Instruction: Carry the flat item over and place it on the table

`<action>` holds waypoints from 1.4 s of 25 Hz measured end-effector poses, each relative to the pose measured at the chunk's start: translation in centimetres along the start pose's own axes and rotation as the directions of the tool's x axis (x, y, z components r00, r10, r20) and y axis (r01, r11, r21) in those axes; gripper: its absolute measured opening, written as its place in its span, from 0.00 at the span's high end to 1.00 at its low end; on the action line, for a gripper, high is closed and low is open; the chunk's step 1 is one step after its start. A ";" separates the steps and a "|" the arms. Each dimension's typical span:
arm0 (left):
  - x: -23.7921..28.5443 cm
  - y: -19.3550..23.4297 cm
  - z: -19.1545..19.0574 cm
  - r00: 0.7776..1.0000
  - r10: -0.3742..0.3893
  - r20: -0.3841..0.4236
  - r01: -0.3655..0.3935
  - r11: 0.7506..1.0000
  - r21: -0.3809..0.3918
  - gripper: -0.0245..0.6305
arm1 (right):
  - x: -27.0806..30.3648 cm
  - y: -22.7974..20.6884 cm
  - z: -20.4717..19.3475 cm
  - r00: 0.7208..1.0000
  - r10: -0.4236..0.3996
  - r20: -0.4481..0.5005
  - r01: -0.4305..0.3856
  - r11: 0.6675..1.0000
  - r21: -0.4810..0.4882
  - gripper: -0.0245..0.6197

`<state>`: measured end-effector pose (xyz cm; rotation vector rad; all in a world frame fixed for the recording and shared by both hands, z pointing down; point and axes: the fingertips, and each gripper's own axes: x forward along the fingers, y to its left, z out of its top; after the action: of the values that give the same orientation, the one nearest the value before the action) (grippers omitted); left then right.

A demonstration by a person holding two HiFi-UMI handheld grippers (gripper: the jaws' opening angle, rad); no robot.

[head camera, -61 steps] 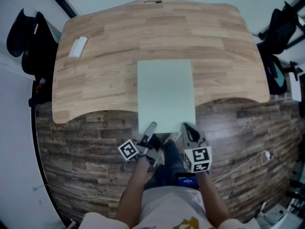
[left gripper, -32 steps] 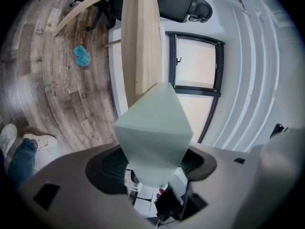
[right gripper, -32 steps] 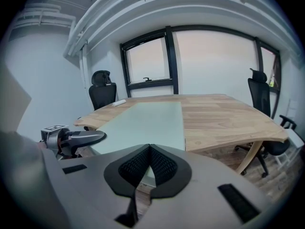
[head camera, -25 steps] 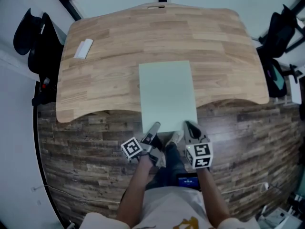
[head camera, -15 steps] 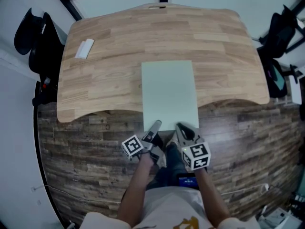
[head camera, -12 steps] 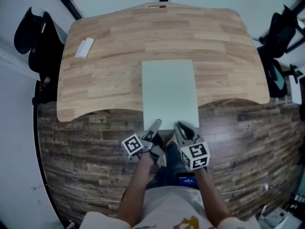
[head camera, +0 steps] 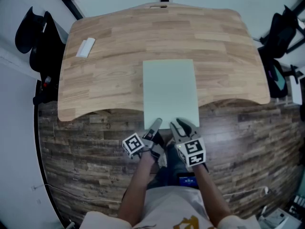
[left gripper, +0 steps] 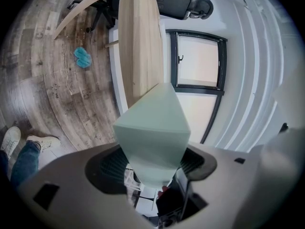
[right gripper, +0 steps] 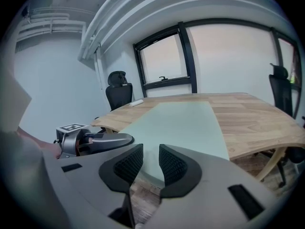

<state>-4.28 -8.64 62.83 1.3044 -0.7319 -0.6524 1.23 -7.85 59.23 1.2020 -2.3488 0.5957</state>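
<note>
Since half a second ago the right gripper (head camera: 180, 124) has slid left along the near end of the sheet (head camera: 170, 92), closer to the left gripper (head camera: 156, 124), while the sheet itself has barely shifted. Most of the pale green sheet lies flat on the wooden table (head camera: 119, 46), long side running away from the person. Its near end sticks out past the table's curved front edge, over the plank floor (head camera: 86, 147).

The left gripper is clamped on that overhanging end, and its own view shows the sheet pinched between the two pads. The right gripper's jaws stand a little apart with nothing between them. They sit just short of the sheet's near edge, which shows beyond the gap.

A small white block (head camera: 86, 47) lies near the table's far left corner, well apart from the sheet. A black office chair (head camera: 28, 32) stands beside the table's left side.
</note>
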 end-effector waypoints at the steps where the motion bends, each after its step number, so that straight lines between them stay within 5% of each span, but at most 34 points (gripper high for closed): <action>1: 0.0 0.0 0.1 1.000 0.002 0.002 -0.002 1.000 0.001 0.51 | 0.1 -0.1 -0.1 1.000 0.004 -0.002 -0.004 1.000 0.003 0.83; 7: 0.4 0.2 0.0 1.000 0.012 -0.007 -0.012 1.000 0.002 0.51 | 0.5 0.3 0.0 0.999 0.044 -0.020 -0.044 0.999 -0.012 0.83; 23: -0.8 0.4 -0.8 0.999 0.031 -0.020 -0.031 0.999 0.009 0.50 | 1.1 0.8 0.2 1.000 -0.002 -0.011 0.001 1.000 -0.031 0.83; 30: -2.2 0.9 -0.7 0.994 0.104 -0.031 -0.097 0.982 0.159 0.50 | 0.8 0.9 0.3 1.000 0.000 -0.024 -0.001 1.000 -0.026 0.83; 35: -3.1 1.1 -1.0 0.990 0.142 -0.016 -0.138 0.979 0.148 0.50 | 1.0 0.7 0.2 1.000 -0.004 -0.012 0.004 1.000 -0.025 0.83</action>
<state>-5.34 -5.48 63.44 1.3788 -0.8548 -0.4743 0.07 -8.25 59.55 1.1886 -2.3366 0.5684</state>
